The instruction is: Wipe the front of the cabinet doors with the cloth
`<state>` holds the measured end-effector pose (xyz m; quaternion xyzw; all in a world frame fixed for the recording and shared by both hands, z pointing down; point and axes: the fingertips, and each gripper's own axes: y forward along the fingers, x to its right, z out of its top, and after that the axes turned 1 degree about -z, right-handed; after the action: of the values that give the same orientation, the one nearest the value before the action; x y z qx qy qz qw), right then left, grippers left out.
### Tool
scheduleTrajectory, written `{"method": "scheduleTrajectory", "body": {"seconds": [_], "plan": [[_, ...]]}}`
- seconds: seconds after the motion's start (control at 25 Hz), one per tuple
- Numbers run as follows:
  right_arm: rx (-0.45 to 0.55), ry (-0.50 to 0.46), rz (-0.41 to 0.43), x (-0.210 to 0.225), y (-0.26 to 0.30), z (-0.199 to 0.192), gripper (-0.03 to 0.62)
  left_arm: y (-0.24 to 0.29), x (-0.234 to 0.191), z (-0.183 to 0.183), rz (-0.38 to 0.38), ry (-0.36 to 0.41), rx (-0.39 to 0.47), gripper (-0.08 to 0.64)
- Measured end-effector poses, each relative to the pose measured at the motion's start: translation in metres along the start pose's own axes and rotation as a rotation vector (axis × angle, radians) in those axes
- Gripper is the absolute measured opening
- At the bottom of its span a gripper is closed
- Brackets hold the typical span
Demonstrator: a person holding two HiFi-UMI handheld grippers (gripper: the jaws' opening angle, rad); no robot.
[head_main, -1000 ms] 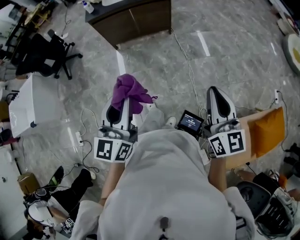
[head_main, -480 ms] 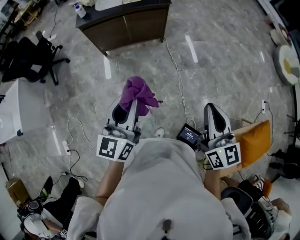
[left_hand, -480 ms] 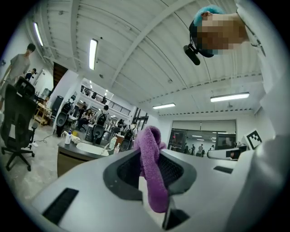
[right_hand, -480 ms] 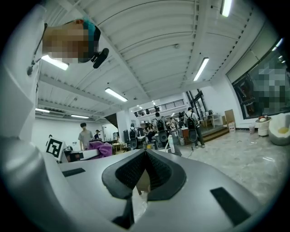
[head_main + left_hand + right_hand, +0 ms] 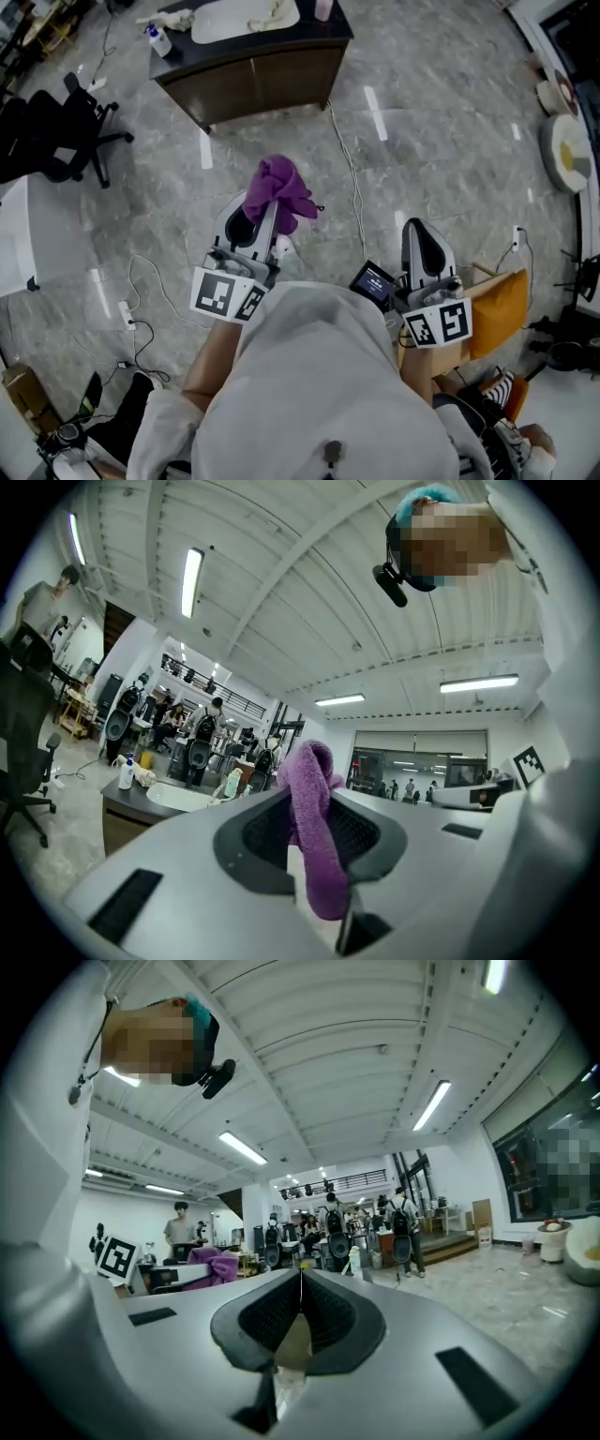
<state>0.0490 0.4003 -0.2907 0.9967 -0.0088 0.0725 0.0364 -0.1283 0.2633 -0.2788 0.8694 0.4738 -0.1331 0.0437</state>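
Grey floor (image 5: 450, 159), cabinet (image 5: 253, 80) w/ sink (image 5: 239, 19) ahead; L gripper (image 5: 266, 221) pinches purple cloth (image 5: 278, 190), R gripper (image 5: 419, 226) closed, empty.

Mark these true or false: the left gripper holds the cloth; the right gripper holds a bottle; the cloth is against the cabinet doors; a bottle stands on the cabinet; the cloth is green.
1. The left gripper holds the cloth. True.
2. The right gripper holds a bottle. False: its jaws are together on nothing.
3. The cloth is against the cabinet doors. False: bare floor lies between them.
4. A bottle stands on the cabinet. True.
5. The cloth is green. False: it is purple.
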Motion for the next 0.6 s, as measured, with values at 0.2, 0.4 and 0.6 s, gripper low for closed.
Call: {"method": "scheduleTrajectory", "body": {"seconds": [0.2,0.4,0.6], "plan": [[0.034,0.004,-0.061,0.009,0.023,0.009,0.028,0.016,-0.024,0.012,-0.016,0.035,0.008,0.081],[0.03,-0.012,-0.108,0.015,0.029,0.013,0.028,0.028,-0.035,0.017,-0.041,0.04,0.016,0.081],[0.004,-0.022,-0.11,0.024,0.055,0.019,0.028,0.052,-0.048,0.022,-0.051,0.018,0.022,0.081]]}}
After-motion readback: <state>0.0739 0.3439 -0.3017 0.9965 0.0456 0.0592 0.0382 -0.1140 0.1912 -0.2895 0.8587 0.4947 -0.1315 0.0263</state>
